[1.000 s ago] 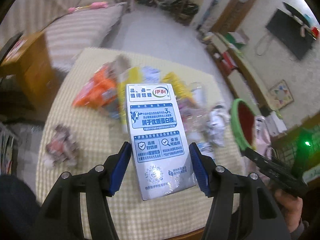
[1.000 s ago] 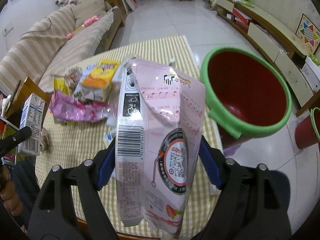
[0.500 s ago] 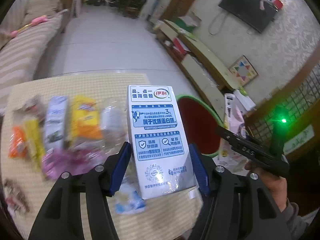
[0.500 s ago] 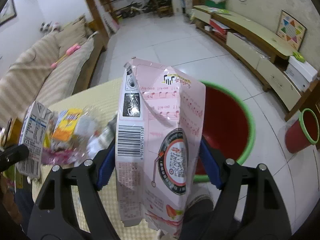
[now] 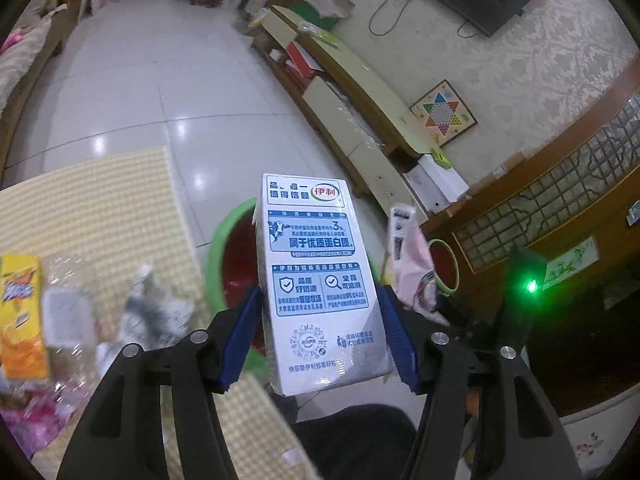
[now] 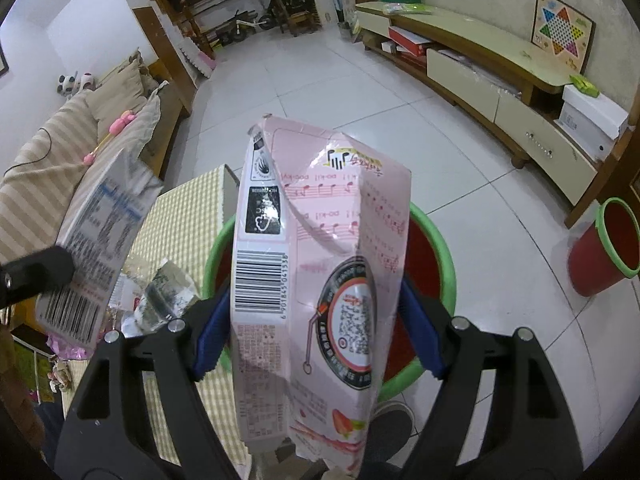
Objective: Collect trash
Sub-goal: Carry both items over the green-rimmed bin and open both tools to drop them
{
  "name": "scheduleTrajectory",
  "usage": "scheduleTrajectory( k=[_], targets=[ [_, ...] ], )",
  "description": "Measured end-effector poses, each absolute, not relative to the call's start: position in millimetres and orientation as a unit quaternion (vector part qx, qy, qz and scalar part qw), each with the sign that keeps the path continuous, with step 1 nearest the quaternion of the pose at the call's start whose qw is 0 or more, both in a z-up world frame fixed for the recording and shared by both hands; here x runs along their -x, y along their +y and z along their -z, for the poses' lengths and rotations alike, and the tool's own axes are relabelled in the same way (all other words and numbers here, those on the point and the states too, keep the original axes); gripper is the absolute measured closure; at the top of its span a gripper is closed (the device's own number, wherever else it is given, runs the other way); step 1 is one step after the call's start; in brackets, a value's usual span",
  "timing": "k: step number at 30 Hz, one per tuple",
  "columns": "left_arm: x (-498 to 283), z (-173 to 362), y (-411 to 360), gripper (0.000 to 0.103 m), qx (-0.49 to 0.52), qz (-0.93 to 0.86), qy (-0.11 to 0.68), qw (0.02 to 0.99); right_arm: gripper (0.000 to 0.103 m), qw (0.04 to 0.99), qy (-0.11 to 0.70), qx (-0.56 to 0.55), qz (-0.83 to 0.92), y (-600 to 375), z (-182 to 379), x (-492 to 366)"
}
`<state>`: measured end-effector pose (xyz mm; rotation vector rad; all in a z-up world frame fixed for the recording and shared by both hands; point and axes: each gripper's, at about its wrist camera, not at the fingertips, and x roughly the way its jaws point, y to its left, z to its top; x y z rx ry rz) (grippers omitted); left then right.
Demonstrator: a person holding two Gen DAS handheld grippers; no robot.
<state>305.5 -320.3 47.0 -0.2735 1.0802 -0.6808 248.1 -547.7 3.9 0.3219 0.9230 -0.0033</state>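
Cardboard, stiff and probably empty: the left gripper [image 5: 318,336] is pinching the milk carton [image 5: 316,280] low across its sides; the right gripper [image 6: 316,320] is squeezing a crumpled pink carton [image 6: 320,280].

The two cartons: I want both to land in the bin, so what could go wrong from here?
1. The white milk carton and the pink carton approach the green-rimmed bin together and could collide above it.
2. The pink carton is dented, so it may slip early.
3. The bin sits beside the table; a drop may miss.
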Motion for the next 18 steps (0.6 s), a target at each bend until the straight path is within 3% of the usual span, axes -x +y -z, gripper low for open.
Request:
scheduleTrajectory(
  k=[16, 18],
  targets=[
    [-347, -45, -368, 0.047, 0.111, 0.293, 0.520, 0.795, 0.025, 0.872, 0.452, -0.189, -0.006, -559, 19, -262],
    [-351, -46, -366, 0.032, 0.117, 0.280, 0.519, 0.799, 0.020, 0.871, 0.453, -0.188, -0.004, -559, 20, -263]
  ],
)
